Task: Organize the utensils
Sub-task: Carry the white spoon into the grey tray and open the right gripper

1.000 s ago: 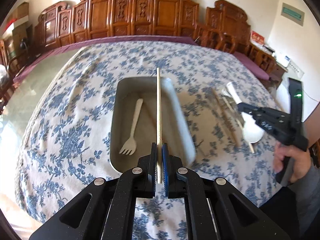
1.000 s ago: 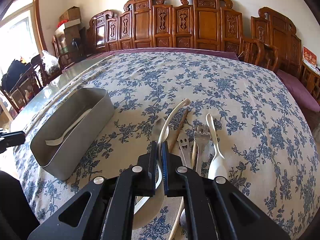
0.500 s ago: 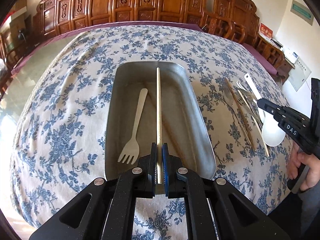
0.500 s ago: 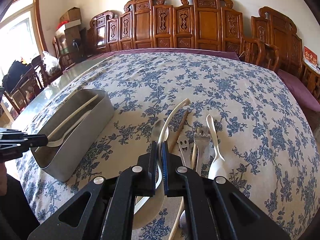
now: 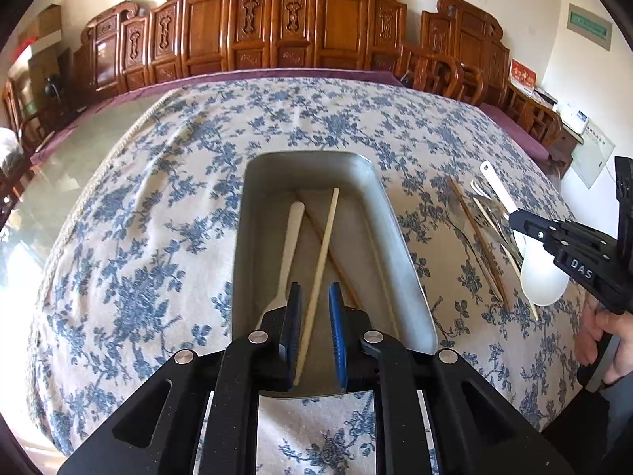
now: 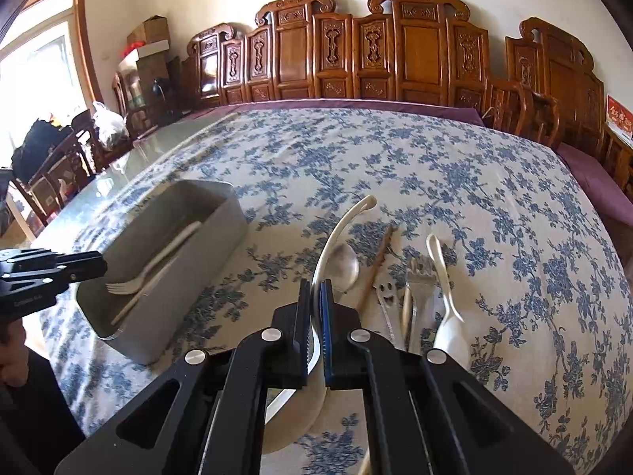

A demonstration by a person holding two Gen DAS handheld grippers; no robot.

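Note:
A grey metal tray (image 5: 308, 155) sits on the flowered cloth and holds a cream fork (image 5: 290, 237). My left gripper (image 5: 314, 301) hangs over the tray's near end, its jaws opening. A pale chopstick (image 5: 322, 245) lies loose between the pads, its far end resting down in the tray. My right gripper (image 6: 315, 289) is shut on the curved handle of a white ladle (image 6: 336, 233), whose bowl rests on the cloth under the gripper. The same ladle (image 5: 542, 277) and right gripper (image 5: 518, 223) show at the right of the left wrist view.
Beside the ladle lie a metal spoon (image 6: 346, 265), a brown chopstick (image 6: 376, 265), a slotted utensil with a smiley face (image 6: 385, 293), a metal fork (image 6: 421, 273) and a white spoon (image 6: 449, 316). Carved wooden chairs (image 6: 415, 47) line the table's far side.
The left gripper's jaws have parted and the chopstick, gripped straight before, now leans loose in the tray. The left gripper has come lower over the tray. The right gripper has stayed put.

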